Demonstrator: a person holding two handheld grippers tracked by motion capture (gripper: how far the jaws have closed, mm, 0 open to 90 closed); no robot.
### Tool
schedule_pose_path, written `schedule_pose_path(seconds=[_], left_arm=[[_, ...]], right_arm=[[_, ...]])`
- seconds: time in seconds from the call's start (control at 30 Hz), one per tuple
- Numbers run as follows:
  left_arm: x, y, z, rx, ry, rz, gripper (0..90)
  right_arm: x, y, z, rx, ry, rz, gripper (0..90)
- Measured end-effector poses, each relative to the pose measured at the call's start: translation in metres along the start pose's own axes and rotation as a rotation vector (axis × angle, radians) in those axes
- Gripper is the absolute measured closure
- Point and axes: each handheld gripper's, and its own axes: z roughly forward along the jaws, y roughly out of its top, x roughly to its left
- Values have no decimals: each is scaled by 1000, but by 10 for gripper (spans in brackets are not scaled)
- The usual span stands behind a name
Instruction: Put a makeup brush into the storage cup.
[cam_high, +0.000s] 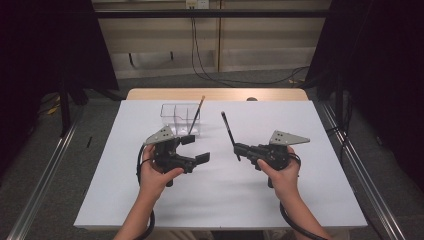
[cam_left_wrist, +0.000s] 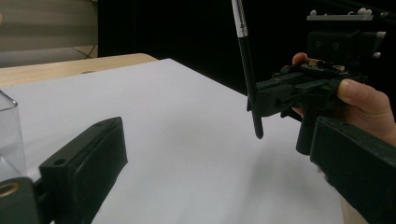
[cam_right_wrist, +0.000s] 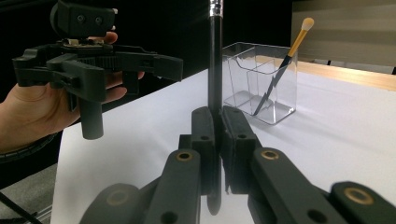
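My right gripper (cam_high: 236, 148) (cam_right_wrist: 218, 130) is shut on a black brush handle (cam_high: 228, 129) (cam_right_wrist: 215, 60) with a silver ferrule. The handle stands nearly upright, its lower end just above the white table sheet (cam_high: 225, 200). To its left my left gripper (cam_high: 196, 149) (cam_left_wrist: 219, 168) is open, with nothing between its jaws, pointing toward the right gripper (cam_left_wrist: 257, 100) and the black brush (cam_left_wrist: 247, 70). Just behind the left gripper stands a clear plastic organiser box (cam_high: 180, 118) (cam_right_wrist: 261, 84). A second brush (cam_high: 196, 115) (cam_right_wrist: 289, 51) with a tan tip leans inside it.
A wooden tabletop edge (cam_high: 215, 94) shows behind the white sheet. Metal rails (cam_high: 360, 170) run along both sides of the table. Cables (cam_high: 210, 75) lie on the floor behind. Dark curtains hang left and right.
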Motion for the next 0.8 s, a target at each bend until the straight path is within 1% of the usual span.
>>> schedule_pose_path(seconds=[0.07,0.1,0.2,0.27,0.3,0.33,0.37,0.4,0.47,0.5,0.53,0.57,0.6,0.63,0.7,0.8], left_arm=[[0,1,2,1,7,8,91],[0,2,3,-6,1,6,123],[1,4,5,-20,1,-1,165],[1,5,6,-22,12,5,203],[2,6,7,-26,-1,-1,227],[2,6,7,-31,-1,-4,257],[2,6,8,-30,1,-2,273],[3,6,10,-28,-7,-9,292],[3,6,12,-26,-3,-11,317],[3,7,13,-17,-7,-11,338],[3,7,13,-16,-1,-4,341],[3,6,14,-28,-5,8,352],[2,6,15,-35,-16,9,370],[1,6,16,-38,-7,20,372],[0,7,17,-46,-3,21,384],[0,8,19,-41,-25,16,406]], right_arm=[[1,1,1,1,5,-5,848],[2,1,2,0,5,-6,848],[3,2,4,2,12,-9,848],[4,2,5,2,12,-11,848],[4,2,5,3,14,-11,848],[4,2,5,5,15,-11,848],[5,2,6,4,15,-11,848],[5,2,6,5,16,-11,848],[5,2,6,7,16,-13,848],[5,2,7,6,17,-13,848],[5,2,7,7,18,-13,848],[5,2,7,8,18,-14,848],[5,2,7,8,18,-15,848],[5,2,7,8,19,-15,848],[6,2,8,8,19,-16,848],[6,1,8,12,20,-16,848]])
